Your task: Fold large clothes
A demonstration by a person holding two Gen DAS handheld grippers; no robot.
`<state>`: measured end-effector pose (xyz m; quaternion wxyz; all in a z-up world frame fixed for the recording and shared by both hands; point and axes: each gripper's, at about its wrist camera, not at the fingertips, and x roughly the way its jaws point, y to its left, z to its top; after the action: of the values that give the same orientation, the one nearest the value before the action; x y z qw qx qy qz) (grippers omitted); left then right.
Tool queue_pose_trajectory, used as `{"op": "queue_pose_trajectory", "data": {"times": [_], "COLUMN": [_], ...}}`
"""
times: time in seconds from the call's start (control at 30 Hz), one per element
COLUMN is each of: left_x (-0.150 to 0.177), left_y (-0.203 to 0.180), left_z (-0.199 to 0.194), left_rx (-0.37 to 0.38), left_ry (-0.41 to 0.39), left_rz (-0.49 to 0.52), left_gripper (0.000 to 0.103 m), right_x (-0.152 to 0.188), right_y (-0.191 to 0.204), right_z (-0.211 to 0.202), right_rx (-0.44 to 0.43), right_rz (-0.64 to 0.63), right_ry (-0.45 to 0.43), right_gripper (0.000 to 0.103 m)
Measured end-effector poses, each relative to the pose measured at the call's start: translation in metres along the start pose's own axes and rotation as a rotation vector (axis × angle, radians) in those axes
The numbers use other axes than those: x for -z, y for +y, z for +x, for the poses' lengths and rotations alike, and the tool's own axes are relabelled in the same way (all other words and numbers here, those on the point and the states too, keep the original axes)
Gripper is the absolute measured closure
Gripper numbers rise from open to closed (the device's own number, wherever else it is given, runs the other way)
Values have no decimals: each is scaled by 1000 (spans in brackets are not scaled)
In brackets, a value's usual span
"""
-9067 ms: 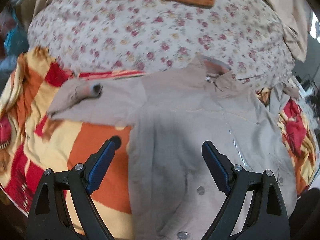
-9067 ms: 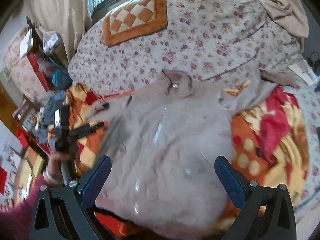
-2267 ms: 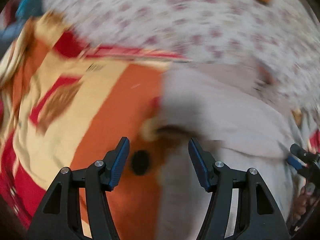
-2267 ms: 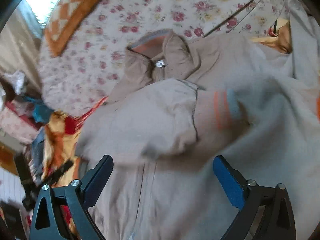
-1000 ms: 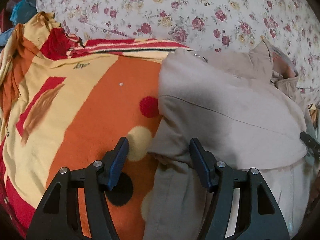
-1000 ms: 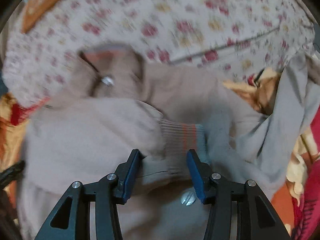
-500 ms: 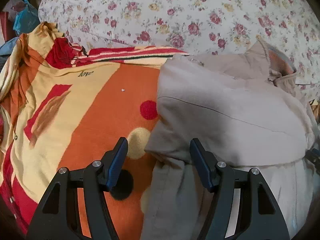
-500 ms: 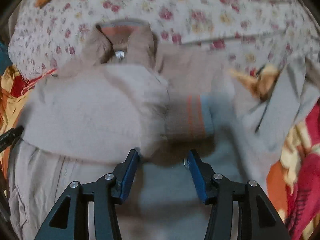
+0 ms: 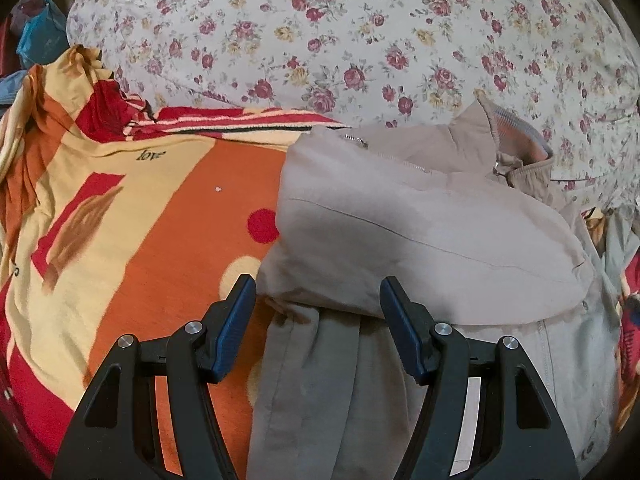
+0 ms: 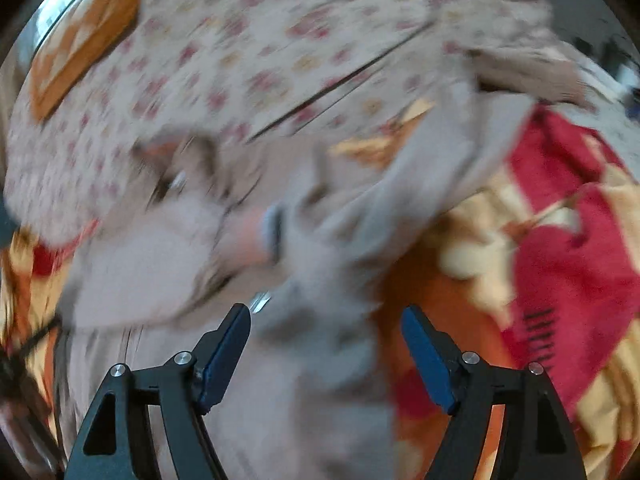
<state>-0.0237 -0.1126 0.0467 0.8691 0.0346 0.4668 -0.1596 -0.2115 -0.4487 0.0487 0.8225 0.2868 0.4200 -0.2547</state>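
Beige zip-front cotton jacket (image 9: 420, 240): one sleeve folded in. Left gripper (image 9: 318, 312) fingers wide, empty; right gripper (image 10: 326, 344) fingers opening, empty. Next sleeve: grab cuff, lay flat w/o bunching.

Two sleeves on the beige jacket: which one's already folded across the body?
The sleeve by the left gripper: it lies across the jacket chest. The other sleeve trails out over the floral bedding.

Beige jacket (image 9: 420, 232), orange/grey collar lining. Blanket (image 9: 132, 216): orange, yellow, red blocks w/ dots. Sheet (image 9: 360, 40): cream w/ red-pink roses. Blue gripper pads (image 9: 236, 320).
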Motion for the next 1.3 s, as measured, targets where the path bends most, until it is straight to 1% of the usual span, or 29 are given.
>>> {"op": "queue_pose_trajectory", "data": {"times": [0.1,0.17,0.2,0.3,0.37,0.43,0.57,0.73,0.83,1.03,1.3], "left_x": [-1,-2,-2,-2,-2,-1,0,1,1,1,1], "left_y": [1,1,1,-1,-2,-3,-4,-6,-6,-8,-8], "left_z": [3,5,5,7,9,9,7,8,9,11,12], "left_rx": [2,8,10,7,3,0,-2,-11,-16,-25,-29], "left_ry": [4,8,10,11,12,13,5,3,2,3,3], "left_rz": [-5,-13,-14,-9,-4,2,13,25,26,35,39], "left_gripper": [38,38,38,38,38,38,38,38,38,38,38], "right_x": [-16,-21,-21,-15,-9,-5,2,4,8,12,12], "right_y": [-22,-34,-38,-43,-41,-36,-18,1,8,12,11], "right_z": [-2,-1,0,8,18,25,30,27,29,35,38], "right_rx": [30,40,31,-41,-73,-93,-88,-92,-96,-98,-99], "right_rz": [48,72,87,123,144,154,94,4,-31,-57,-49], "right_ry": [-43,-49,-46,-37,-2,16,24,-7,0,21,30], "right_gripper": [27,27,27,27,27,27,27,27,27,27,27]}}
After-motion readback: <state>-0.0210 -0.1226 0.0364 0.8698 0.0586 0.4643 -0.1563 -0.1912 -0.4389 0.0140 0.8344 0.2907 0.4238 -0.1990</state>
